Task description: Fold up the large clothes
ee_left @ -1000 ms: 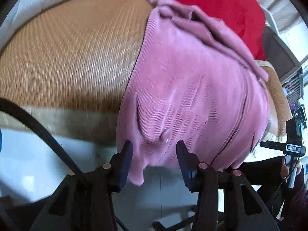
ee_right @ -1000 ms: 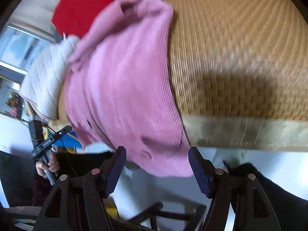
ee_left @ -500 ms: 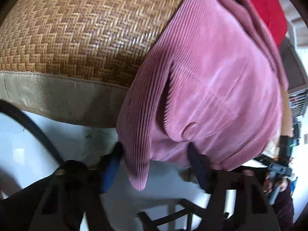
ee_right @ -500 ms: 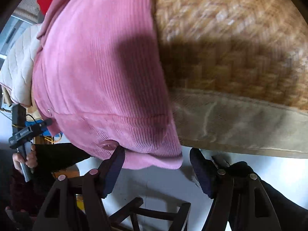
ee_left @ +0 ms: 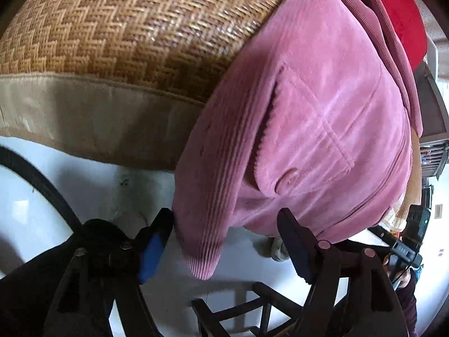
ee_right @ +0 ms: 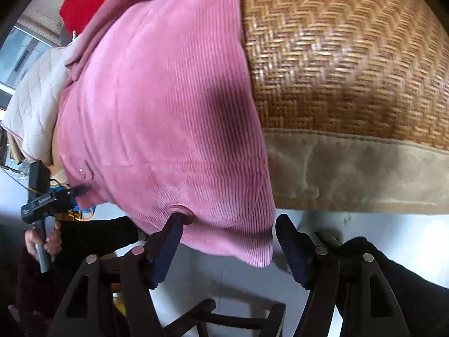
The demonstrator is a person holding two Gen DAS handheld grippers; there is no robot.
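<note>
A pink corduroy garment (ee_left: 322,118) lies on a woven rattan mat (ee_left: 134,28), and its lower hem hangs over the mat's near edge. In the left wrist view, one hem corner (ee_left: 202,255) dangles between the fingers of my left gripper (ee_left: 224,241). Its jaws are opening, and the pads do not press on the cloth. In the right wrist view, the other hem corner (ee_right: 252,250) hangs between the fingers of my right gripper (ee_right: 228,241), which stands open. One fingertip (ee_right: 175,224) sits just under a pink button (ee_right: 181,210).
A tan fabric border (ee_right: 350,168) edges the mat. A red blanket (ee_left: 404,19) and a white quilted cover (ee_right: 33,106) lie beyond the garment. Below are a white floor and a dark wooden frame (ee_left: 252,303). A hand holding a black device (ee_right: 42,199) is at the side.
Both grippers have come down and closer to the hem, which now fills the views. The left jaws stand wider than before. Each hem corner now hangs between a pair of fingers.
</note>
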